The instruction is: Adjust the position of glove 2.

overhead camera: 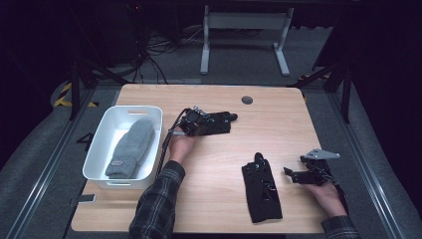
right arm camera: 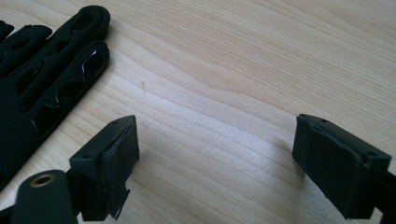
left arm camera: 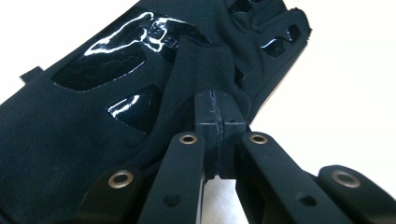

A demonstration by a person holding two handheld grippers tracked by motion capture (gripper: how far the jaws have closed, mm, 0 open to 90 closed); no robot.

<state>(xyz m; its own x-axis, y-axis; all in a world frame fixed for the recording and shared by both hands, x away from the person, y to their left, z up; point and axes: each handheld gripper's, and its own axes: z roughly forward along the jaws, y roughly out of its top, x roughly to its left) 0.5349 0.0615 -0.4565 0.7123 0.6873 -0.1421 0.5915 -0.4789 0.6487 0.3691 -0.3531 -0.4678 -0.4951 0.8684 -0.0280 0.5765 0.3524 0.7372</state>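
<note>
Two black gloves lie on the wooden table point(overhead camera: 278, 124). The far black glove point(overhead camera: 216, 123) point(left arm camera: 93, 107) has shiny patches, and my left gripper point(overhead camera: 195, 124) point(left arm camera: 218, 116) is shut on a raised fold of its fabric, just right of the white bin. The near black glove point(overhead camera: 261, 191) point(right arm camera: 42, 88) lies flat near the front edge, its cut-out fingers pointing away. My right gripper point(overhead camera: 291, 173) point(right arm camera: 224, 154) stands open just right of that glove, low over bare wood, with nothing between its fingers.
A white bin point(overhead camera: 102, 144) at the table's left holds a grey mitten point(overhead camera: 130, 147). A round cable hole point(overhead camera: 247, 100) sits near the far edge. Beyond the table stand a desk frame's white legs point(overhead camera: 244, 35) and loose cables on the floor.
</note>
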